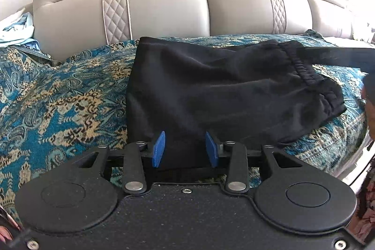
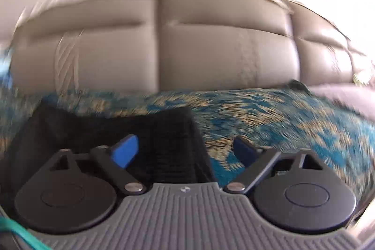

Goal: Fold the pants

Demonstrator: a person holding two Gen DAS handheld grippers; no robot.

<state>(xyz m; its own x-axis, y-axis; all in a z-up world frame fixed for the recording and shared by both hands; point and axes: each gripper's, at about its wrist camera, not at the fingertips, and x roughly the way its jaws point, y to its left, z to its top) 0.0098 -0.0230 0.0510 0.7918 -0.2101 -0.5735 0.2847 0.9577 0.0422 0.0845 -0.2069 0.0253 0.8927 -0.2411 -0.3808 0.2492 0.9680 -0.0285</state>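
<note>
the right wrist view is smeared with blur, so the black pants [image 2: 112, 132] show there only as a dark mass reaching between the right gripper [image 2: 187, 151] jaws from their left, pads wide apart and off the cloth. folded pants [image 1: 222, 95] lie on a patterned blue throw [image 1: 58, 97] over a grey sofa [image 1: 164, 4]. the left gripper [image 1: 185, 149] tilts down at their near edge, jaws partly open, straddling the cloth; whether the pads pinch it is unclear.

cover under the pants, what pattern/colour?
Teal-blue cover with a tan and black paisley-like floral pattern, lying under the black pants. Sharpest in the left wrist view.
</note>
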